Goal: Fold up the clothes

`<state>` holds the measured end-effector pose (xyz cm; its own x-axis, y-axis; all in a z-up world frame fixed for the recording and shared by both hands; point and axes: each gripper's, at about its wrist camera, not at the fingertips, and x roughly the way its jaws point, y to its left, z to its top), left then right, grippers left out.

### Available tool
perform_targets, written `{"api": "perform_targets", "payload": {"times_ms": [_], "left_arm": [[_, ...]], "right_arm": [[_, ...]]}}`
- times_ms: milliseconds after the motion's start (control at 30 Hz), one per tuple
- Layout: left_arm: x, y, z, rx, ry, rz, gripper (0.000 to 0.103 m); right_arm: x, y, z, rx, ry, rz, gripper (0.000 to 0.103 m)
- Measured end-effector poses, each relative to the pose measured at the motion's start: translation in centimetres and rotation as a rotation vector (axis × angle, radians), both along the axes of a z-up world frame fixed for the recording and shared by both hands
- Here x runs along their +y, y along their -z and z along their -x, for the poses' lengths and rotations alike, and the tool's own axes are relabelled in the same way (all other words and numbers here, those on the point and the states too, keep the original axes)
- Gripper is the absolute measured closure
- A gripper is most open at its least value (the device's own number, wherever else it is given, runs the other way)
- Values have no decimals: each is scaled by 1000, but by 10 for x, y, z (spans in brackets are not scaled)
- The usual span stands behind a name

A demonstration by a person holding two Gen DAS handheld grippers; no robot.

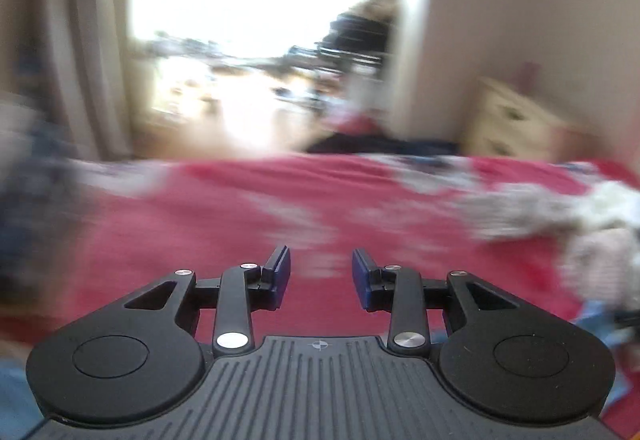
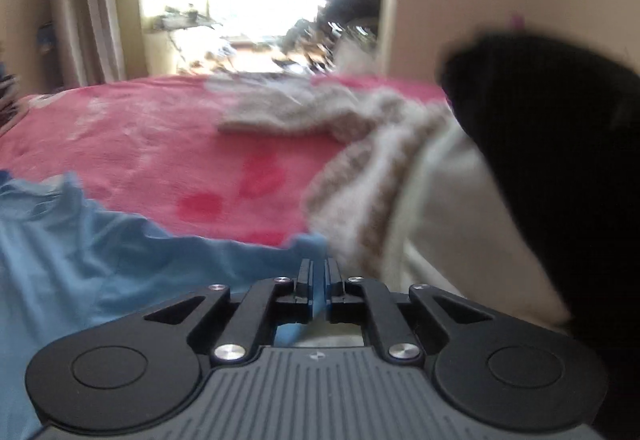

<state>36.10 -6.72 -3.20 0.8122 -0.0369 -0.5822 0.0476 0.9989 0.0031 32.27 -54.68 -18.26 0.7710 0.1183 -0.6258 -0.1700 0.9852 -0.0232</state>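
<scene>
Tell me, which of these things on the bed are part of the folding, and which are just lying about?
Part of the folding:
- blue shirt, a bit of its cloth pinched in the right gripper
- left gripper, jaws apart, holding nothing
- knitted beige and white garment, perhaps next

Just lying about:
- pink bedspread
- chest of drawers
- curtain
- black cloth, too blurred to name

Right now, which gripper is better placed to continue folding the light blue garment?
Probably the right. The right gripper is shut on an edge of the light blue garment, while the left gripper is open and empty above the red blanket.
</scene>
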Motion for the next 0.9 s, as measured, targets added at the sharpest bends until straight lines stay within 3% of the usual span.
{"api": "perform_targets", "payload": {"times_ms": [133,233,300,400,433,500,567,700,767,867,900], "left_arm": [[39,-14,55,52,-121,-77,68],[54,-8,102,116,-176,-105,67],[62,1,134,169,-206,-108,67],[73,12,171,237,-247,-102,67],[76,15,181,249,-250,-106,67],[78,20,198,255,-248,-115,67],[77,29,203,292,-221,-81,66],[60,62,196,405,-131,-14,65],[46,86,195,459,-87,-14,65],[29,124,199,547,-9,-60,66],[27,132,201,558,9,-88,65]], "right_arm": [[38,2,-6,-23,-175,-36,96],[65,18,-29,33,-259,-62,96],[61,37,-50,80,-164,-35,96],[27,41,-67,92,31,-157,98],[21,36,-67,74,81,-155,95],[14,23,-59,30,116,-167,93],[13,10,-45,22,83,-255,93],[28,-5,-3,41,-128,-326,92],[29,1,15,90,-168,-299,92],[7,26,21,147,-22,-169,93],[-6,31,22,146,40,-150,98]]}}
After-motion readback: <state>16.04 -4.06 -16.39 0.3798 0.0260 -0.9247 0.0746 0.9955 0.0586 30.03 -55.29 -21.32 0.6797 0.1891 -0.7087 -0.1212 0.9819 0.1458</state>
